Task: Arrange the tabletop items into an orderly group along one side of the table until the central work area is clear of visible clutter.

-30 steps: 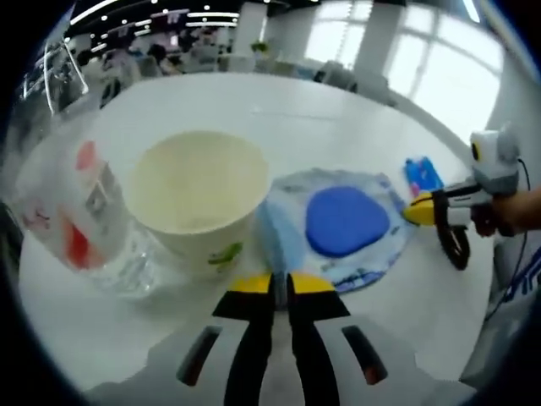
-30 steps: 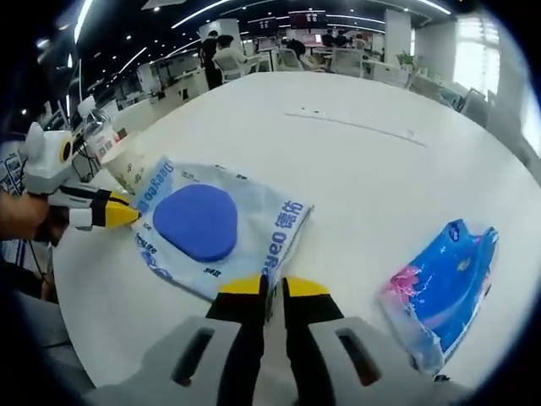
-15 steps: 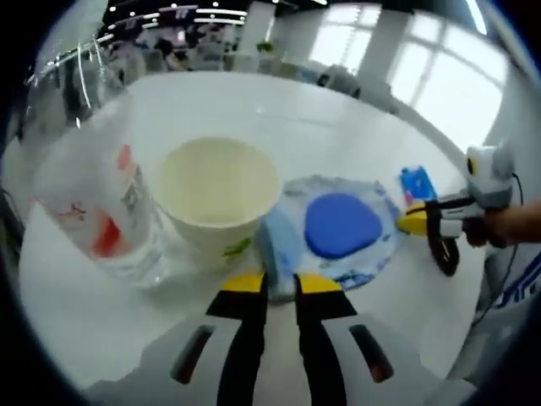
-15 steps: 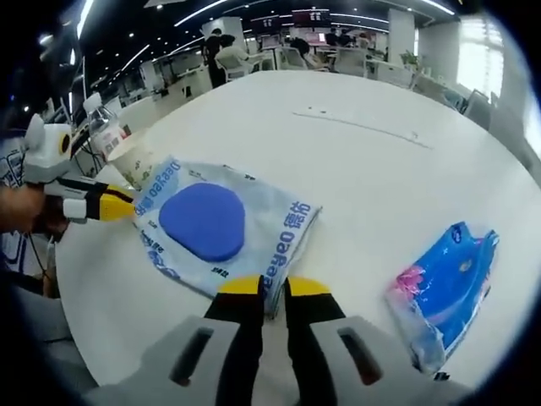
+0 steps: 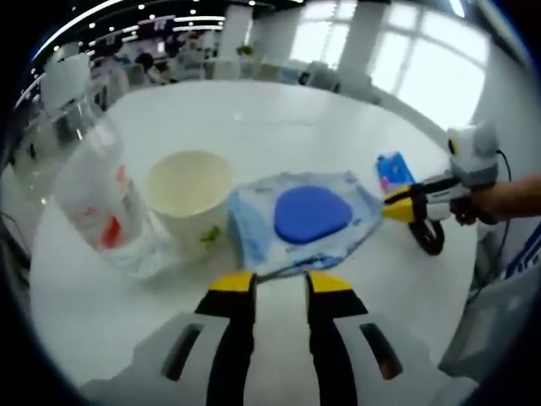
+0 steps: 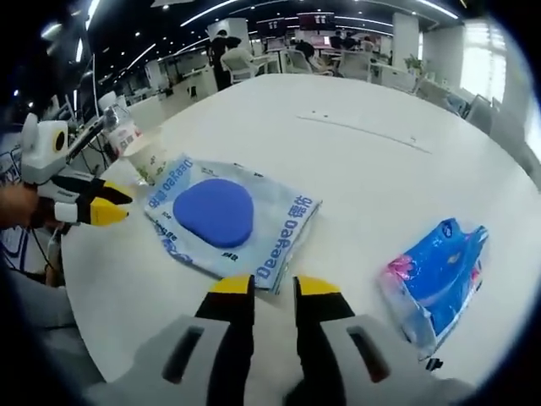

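Beyond the white table's far rim (image 6: 406,80), an open office: rows of desks and chairs (image 6: 338,59), ceiling light strips (image 6: 211,10), seated people (image 6: 226,52) in the distance; bright windows (image 5: 397,59) and a pillar (image 5: 359,38) behind; black cable loop (image 5: 427,238) near the table's edge
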### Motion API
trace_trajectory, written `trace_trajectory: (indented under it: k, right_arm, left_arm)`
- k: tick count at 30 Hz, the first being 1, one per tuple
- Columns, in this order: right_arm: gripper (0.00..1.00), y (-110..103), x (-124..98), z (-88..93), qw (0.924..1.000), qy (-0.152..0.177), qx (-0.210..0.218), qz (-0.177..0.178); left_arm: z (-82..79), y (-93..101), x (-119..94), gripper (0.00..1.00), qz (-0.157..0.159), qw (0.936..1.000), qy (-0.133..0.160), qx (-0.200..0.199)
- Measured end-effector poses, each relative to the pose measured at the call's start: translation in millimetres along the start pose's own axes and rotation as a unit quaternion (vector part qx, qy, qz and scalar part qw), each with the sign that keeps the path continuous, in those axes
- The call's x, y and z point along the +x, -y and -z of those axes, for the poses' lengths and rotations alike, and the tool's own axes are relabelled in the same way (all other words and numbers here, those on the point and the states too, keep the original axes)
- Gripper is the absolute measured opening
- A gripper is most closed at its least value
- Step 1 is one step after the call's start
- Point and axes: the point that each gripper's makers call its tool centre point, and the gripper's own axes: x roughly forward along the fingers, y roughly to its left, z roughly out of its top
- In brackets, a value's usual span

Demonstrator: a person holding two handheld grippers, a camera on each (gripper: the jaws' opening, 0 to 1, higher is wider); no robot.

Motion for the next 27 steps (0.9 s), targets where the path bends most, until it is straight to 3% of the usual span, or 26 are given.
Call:
trace_trajectory:
  k: [12, 19, 27]
  right_arm:
    - [0.21, 7.7, -25.0, 3.9, 0.9998, 0.011, -0.013, 0.006]
    - [0.26, 18.8, -39.5, 4.9, 0.9996, 0.021, -0.017, 0.012]
    - [0.34, 33.8, -56.2, 10.1, 0.999, 0.028, -0.032, 0.018]
  left_arm:
    - [-9.3, 22.0, -33.8, 0.31, 0.009, 0.9988, 0.039, 0.029]
    - [-16.1, 32.5, -67.5, 0.38, 0.011, 0.9965, 0.068, 0.047]
    - [-12.3, 39.8, -100.6, 0.44, 0.011, 0.9941, 0.087, 0.064]
